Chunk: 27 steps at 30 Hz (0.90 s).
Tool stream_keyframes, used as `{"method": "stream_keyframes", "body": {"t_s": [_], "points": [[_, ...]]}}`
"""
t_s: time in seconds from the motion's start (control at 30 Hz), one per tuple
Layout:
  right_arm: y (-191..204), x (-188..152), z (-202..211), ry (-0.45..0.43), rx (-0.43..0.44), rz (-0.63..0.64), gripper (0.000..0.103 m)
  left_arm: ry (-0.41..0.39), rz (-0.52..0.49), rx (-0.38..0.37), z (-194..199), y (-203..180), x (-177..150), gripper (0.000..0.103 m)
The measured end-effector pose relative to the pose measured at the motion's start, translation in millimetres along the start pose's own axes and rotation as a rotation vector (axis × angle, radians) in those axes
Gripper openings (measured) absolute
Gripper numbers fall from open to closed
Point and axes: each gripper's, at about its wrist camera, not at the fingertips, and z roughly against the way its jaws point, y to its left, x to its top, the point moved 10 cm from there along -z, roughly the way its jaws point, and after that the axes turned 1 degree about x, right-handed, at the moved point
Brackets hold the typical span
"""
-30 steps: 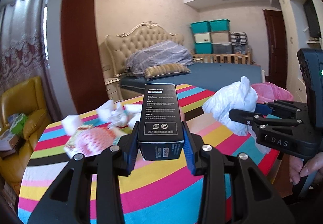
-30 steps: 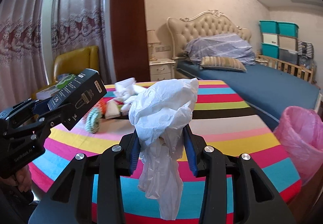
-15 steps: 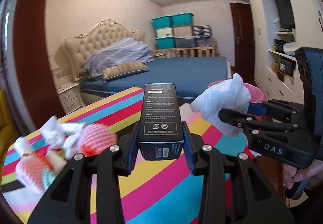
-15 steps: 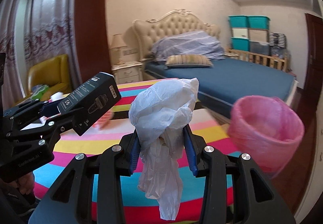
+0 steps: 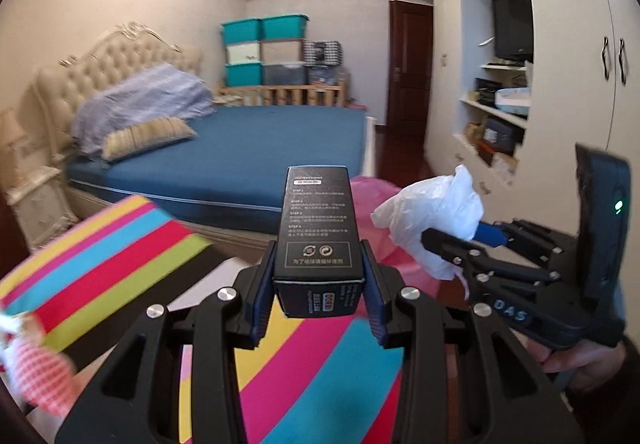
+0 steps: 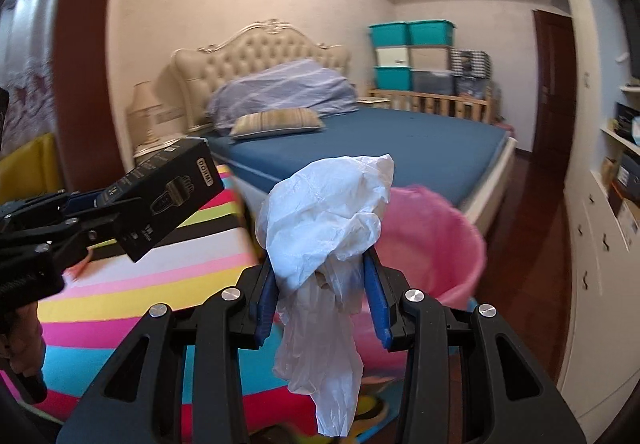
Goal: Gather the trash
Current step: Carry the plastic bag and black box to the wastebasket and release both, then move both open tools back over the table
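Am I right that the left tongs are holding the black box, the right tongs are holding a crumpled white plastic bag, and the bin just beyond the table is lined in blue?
Not quite: the bin is lined in pink, not blue, as the right wrist view shows. The rest holds: the left tongs grip the black box, and the right tongs grip the crumpled white plastic bag.
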Motion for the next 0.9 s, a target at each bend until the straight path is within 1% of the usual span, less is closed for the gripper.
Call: {"method": "stream_keyframes", "body": {"t_s": [0.03,0.07,0.13,0.27,0.37,0.4,0.43,0.47,0.5,0.53,0.6,0.67,0.7,0.73,0.77,0.9], "points": [[-13,2,-7,0.004,-0.011,-0.008,0.038,0.006,0.008,-0.025,-15,-5,7,0.038],[-21,3,-11,0.009,-0.017,-0.01,0.039,0.012,0.009,-0.036,-25,-10,13,0.038],[-41,8,-26,0.02,-0.038,-0.018,0.039,0.026,0.018,-0.055,-48,-16,22,0.038],[-65,18,-48,0.029,-0.05,-0.026,0.039,0.052,0.041,-0.08,-92,-23,38,0.038],[-75,20,-56,0.029,-0.05,-0.033,0.045,0.07,0.069,-0.091,-124,-25,51,0.039],[-80,22,-60,0.03,-0.048,-0.036,0.051,0.073,0.081,-0.09,-134,-23,55,0.045],[-85,22,-64,0.033,-0.046,-0.041,0.055,0.079,0.099,-0.099,-143,-22,57,0.058],[-88,21,-65,0.033,-0.047,-0.045,0.058,0.077,0.112,-0.096,-150,-19,60,0.065],[-92,22,-67,0.033,-0.046,-0.05,0.065,0.067,0.121,-0.076,-153,-14,64,0.078],[-96,22,-67,0.034,-0.046,-0.05,0.068,0.059,0.127,-0.064,-152,-10,66,0.083],[-103,24,-64,0.028,-0.061,-0.054,0.069,0.046,0.134,-0.047,-147,-2,69,0.083],[-103,28,-54,0.008,-0.062,-0.06,0.069,0.03,0.135,-0.019,-134,13,71,0.089],[-101,29,-49,0.0,-0.064,-0.064,0.069,0.019,0.132,0.002,-121,19,68,0.095],[-99,30,-43,-0.008,-0.064,-0.069,0.069,0.006,0.126,0.036,-110,27,67,0.098],[-97,32,-36,-0.021,-0.058,-0.078,0.069,-0.006,0.121,0.07,-100,35,67,0.098],[-81,37,-20,-0.038,-0.047,-0.06,0.069,-0.027,0.116,0.142,-66,59,58,0.098]]}}
